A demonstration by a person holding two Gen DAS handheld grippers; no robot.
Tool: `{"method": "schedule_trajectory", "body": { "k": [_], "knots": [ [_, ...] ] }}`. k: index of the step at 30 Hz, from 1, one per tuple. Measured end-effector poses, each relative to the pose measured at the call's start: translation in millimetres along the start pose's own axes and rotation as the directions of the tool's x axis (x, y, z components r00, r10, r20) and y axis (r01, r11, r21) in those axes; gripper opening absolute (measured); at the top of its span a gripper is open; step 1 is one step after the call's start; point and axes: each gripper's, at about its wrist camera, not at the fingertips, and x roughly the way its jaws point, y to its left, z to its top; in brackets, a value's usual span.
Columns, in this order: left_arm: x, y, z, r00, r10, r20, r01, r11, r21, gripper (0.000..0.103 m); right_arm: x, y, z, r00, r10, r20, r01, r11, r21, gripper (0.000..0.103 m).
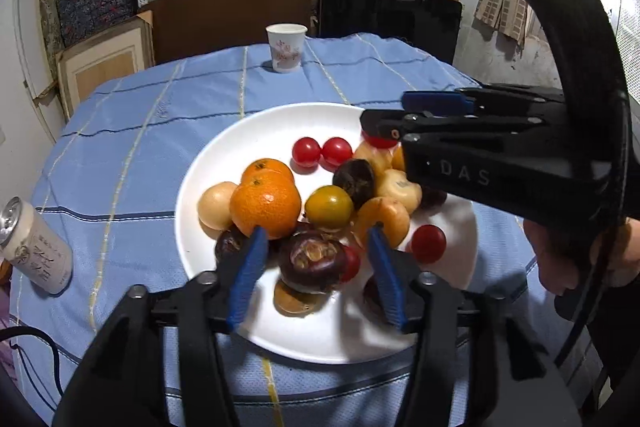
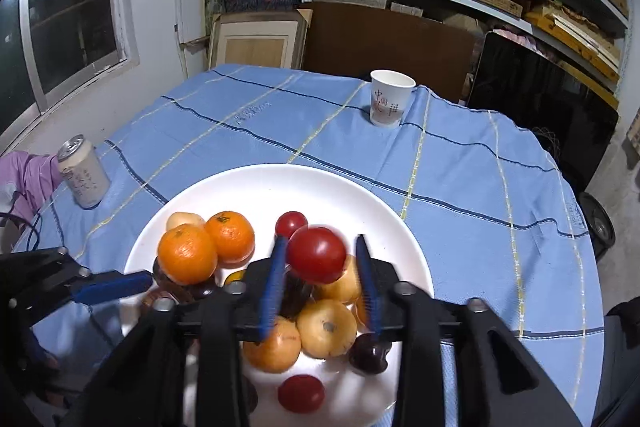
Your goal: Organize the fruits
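Note:
A white plate (image 1: 224, 163) on the blue cloth holds two oranges (image 1: 266, 205), several red cherry tomatoes (image 1: 306, 151), dark purple fruits (image 1: 312, 263), pale yellow fruits (image 1: 216, 205) and a green-yellow tomato (image 1: 329, 207). My left gripper (image 1: 316, 243) is open, its blue fingers on either side of a dark purple fruit without touching it. My right gripper (image 2: 320, 247) is over the plate (image 2: 320, 187) with a red tomato (image 2: 317, 254) between its blue fingers; the left finger touches it, a gap shows on the right. It also shows in the left wrist view (image 1: 384, 131).
A paper cup (image 1: 286, 47) stands at the far edge of the table. A drink can (image 1: 34, 247) stands at the left edge, also in the right wrist view (image 2: 82, 171). Shelves with boxes and a dark screen (image 1: 390, 13) stand behind the table.

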Motion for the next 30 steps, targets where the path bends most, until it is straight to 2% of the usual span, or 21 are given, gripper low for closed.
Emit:
{"method": "schedule_trajectory", "body": {
  "k": [1,2,4,9,16,20,24,26,30],
  "knots": [
    [-4,1,-1,1.0,0.009,0.014,-0.009,1.0,-0.002,0.073,-3,0,-1,1.0,0.003,0.007,-0.003,1.0,0.001,0.05],
    [-9,1,-2,0.999,0.019,0.029,-0.019,1.0,-0.004,0.076,-9,0,-3,1.0,-0.001,0.017,0.001,1.0,-0.001,0.054],
    [-17,2,-5,0.999,0.032,0.043,-0.032,0.999,-0.007,0.087,-22,-1,-8,0.999,-0.019,0.027,0.019,1.0,0.004,0.055],
    [-48,4,-23,0.998,0.02,0.062,-0.018,0.999,-0.031,0.098,-65,-2,-37,0.999,-0.024,0.047,0.022,0.999,0.038,0.069],
    [-87,-1,-65,0.998,0.058,0.04,-0.055,0.996,-0.076,0.098,-132,13,-110,0.995,-0.024,0.092,0.017,0.996,0.085,0.086],
    [-104,-13,-85,0.996,0.086,0.027,-0.084,0.994,-0.073,0.098,-155,23,-142,0.996,-0.001,0.09,-0.013,0.988,0.153,0.087],
    [-128,-33,-104,0.991,0.124,0.054,-0.122,0.992,-0.035,0.098,-172,34,-155,0.995,-0.034,0.097,0.02,0.989,0.148,0.088],
    [-140,-38,-110,0.987,0.142,0.076,-0.139,0.99,-0.032,0.098,-183,38,-161,0.992,-0.057,0.114,0.04,0.989,0.141,0.093],
    [-166,-44,-120,0.98,0.164,0.112,-0.157,0.985,-0.066,0.098,-203,43,-167,0.987,-0.077,0.142,0.058,0.99,0.129,0.098]
  ]
}}
